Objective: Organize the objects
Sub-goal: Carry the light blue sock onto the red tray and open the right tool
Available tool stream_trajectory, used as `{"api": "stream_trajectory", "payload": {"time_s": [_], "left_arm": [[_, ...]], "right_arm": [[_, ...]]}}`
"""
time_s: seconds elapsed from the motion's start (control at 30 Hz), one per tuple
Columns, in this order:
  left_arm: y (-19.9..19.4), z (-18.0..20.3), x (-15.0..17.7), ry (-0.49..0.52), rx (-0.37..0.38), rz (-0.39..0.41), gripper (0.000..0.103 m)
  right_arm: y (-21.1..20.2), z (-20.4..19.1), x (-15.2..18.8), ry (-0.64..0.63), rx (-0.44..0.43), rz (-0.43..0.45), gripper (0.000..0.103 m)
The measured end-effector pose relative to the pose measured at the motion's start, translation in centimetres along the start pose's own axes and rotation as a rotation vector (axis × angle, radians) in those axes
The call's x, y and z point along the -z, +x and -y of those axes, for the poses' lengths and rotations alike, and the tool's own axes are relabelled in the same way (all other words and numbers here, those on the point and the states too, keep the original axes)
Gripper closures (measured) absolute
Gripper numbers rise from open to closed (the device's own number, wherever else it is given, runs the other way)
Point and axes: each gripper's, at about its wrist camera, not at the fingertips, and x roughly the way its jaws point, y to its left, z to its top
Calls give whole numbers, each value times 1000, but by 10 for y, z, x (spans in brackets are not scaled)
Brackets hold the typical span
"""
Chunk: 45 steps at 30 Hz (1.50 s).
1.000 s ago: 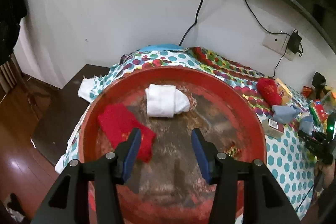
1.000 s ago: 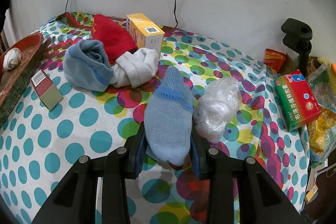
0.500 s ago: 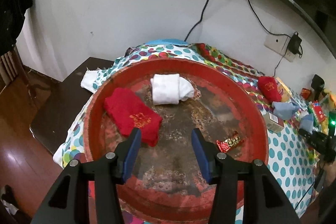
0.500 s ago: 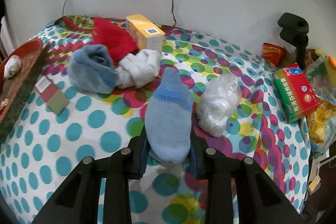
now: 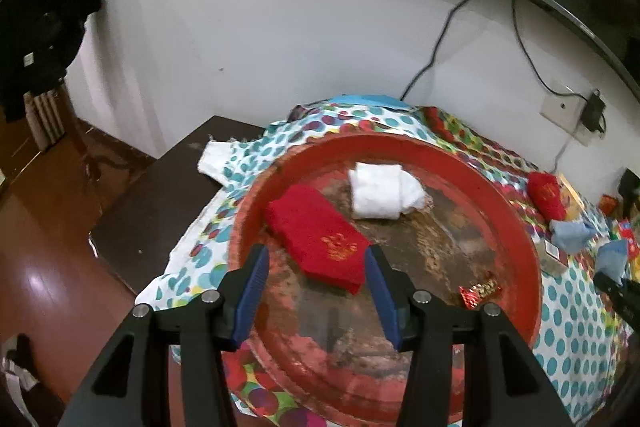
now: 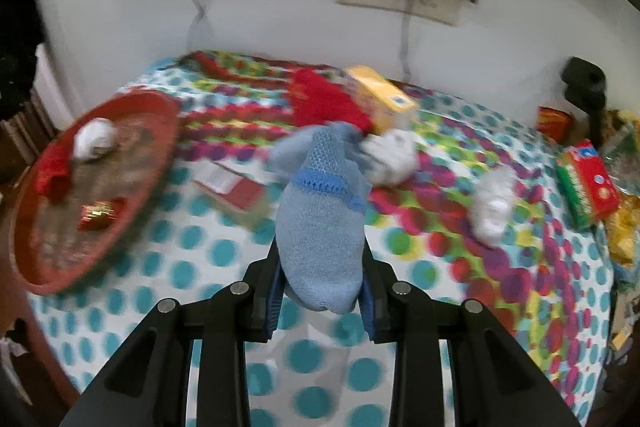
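Gripping a blue sock (image 6: 320, 223), right gripper (image 6: 322, 297) clears the tray rim (image 6: 160, 163).

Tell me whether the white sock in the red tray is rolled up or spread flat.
Rolled up: the white sock sits as a compact bundle in the red tray, beside a folded red sock.

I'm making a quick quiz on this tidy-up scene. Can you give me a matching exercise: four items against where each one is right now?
Items:
1. light blue sock
2. white rolled sock
3. yellow box
4. flat red sock

Places:
A. on the dotted cloth near the wall
B. tray, far side
C. between the right gripper's fingers
D. tray, just ahead of the left gripper

Pairs: 1-C, 2-B, 3-A, 4-D
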Motion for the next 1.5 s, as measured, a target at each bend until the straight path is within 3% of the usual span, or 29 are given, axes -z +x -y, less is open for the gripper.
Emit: {"api": "stream_trajectory", "payload": {"time_s": [0.37, 0.57, 1.07, 1.5], "left_arm": [[-1, -12, -2, -10, -84, 10, 52], [0, -22, -4, -23, -169, 27, 52], [0, -47, -3, -129, -192, 32, 52], [3, -46, -2, -135, -170, 17, 52]], "right_arm": [[-9, -98, -22, -103, -172, -10, 73], [-2, -145, -22, -178, -236, -36, 73], [22, -234, -8, -325, -331, -119, 73], [40, -264, -5, -373, -345, -166, 70]]}}
